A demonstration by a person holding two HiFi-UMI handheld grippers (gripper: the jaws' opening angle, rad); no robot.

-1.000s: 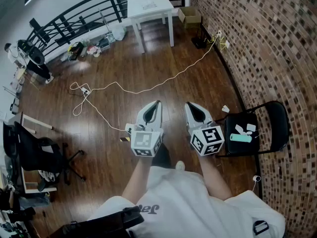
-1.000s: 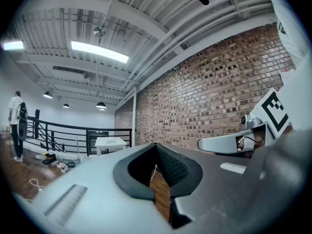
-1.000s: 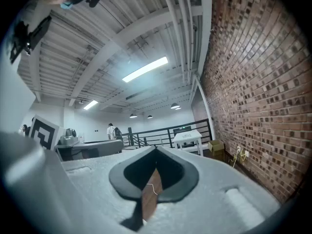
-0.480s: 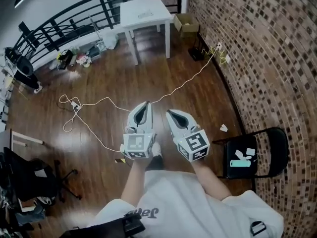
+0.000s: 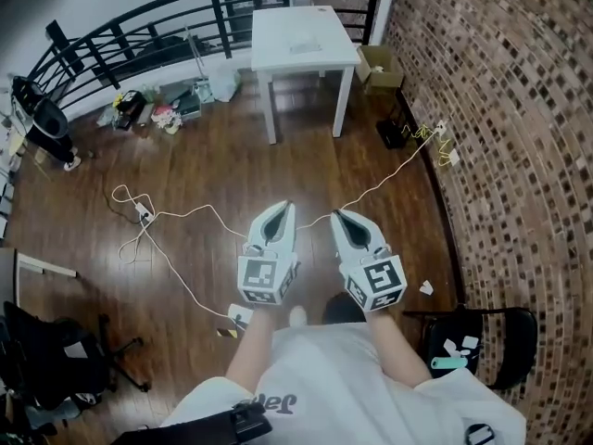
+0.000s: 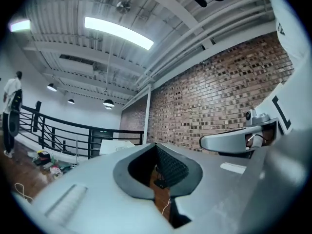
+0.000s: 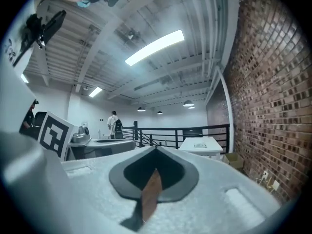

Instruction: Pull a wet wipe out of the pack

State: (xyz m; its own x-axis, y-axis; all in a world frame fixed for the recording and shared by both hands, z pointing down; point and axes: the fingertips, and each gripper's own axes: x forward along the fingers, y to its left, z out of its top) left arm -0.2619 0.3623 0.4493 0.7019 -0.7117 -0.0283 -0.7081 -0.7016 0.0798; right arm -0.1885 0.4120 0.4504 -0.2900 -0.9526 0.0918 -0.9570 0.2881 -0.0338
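gripper views: all fingers (image 6: 170, 168) together, empty

Cool, even light is coming down from long ceiling strips (image 6: 117, 30) and round pendant lamps (image 6: 108, 103), and the room is showing bright. The wooden floor (image 5: 241, 165) is throwing back pale glare. Fisheye lenses are bending the brick wall (image 5: 500, 109) and railing (image 5: 139, 26) and darkening the corners. Close up, the left gripper (image 6: 156, 145) and right gripper (image 7: 156, 148) are showing soft and unfocused
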